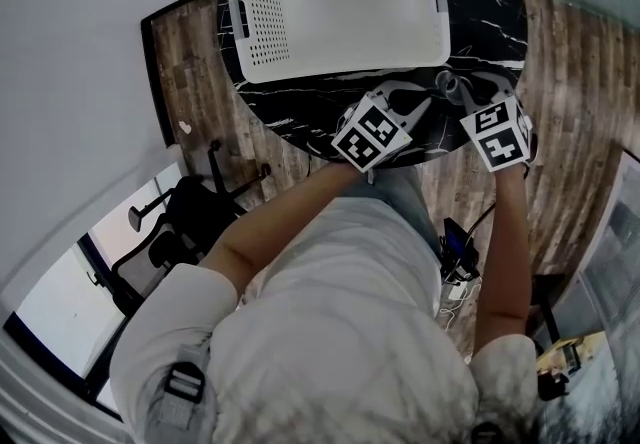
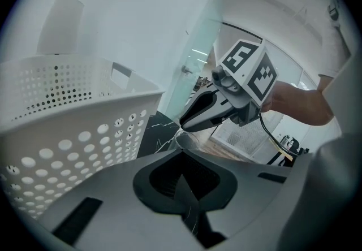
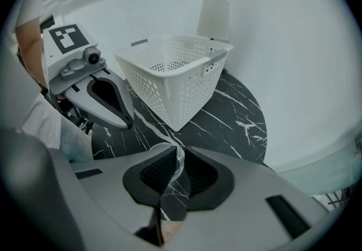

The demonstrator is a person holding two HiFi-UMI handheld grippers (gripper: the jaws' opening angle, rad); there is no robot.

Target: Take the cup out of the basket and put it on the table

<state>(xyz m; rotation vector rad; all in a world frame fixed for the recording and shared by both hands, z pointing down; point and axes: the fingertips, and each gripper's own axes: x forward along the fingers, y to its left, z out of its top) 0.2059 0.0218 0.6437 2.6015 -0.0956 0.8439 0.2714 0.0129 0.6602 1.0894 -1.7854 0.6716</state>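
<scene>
A white perforated basket [image 1: 340, 22] [image 2: 68, 131] [image 3: 181, 74] stands on the round black marble table [image 1: 490, 22] [image 3: 237, 114], and I see nothing inside it. My right gripper [image 1: 455, 89] [image 3: 172, 173] [image 2: 186, 126] is shut on a small clear glass cup [image 1: 446, 83] [image 3: 179, 159] [image 2: 184, 140] near the table's front edge, outside the basket. Whether the cup touches the tabletop I cannot tell. My left gripper [image 1: 420, 102] [image 2: 182, 187] [image 3: 125, 121] is just to its left, jaws together and holding nothing.
A pale cylinder [image 3: 214, 18] [image 2: 59, 24] rises behind the basket by the white wall. An office chair [image 1: 190, 217] stands on the wooden floor left of the table. A glass panel [image 2: 198, 63] lies to the right.
</scene>
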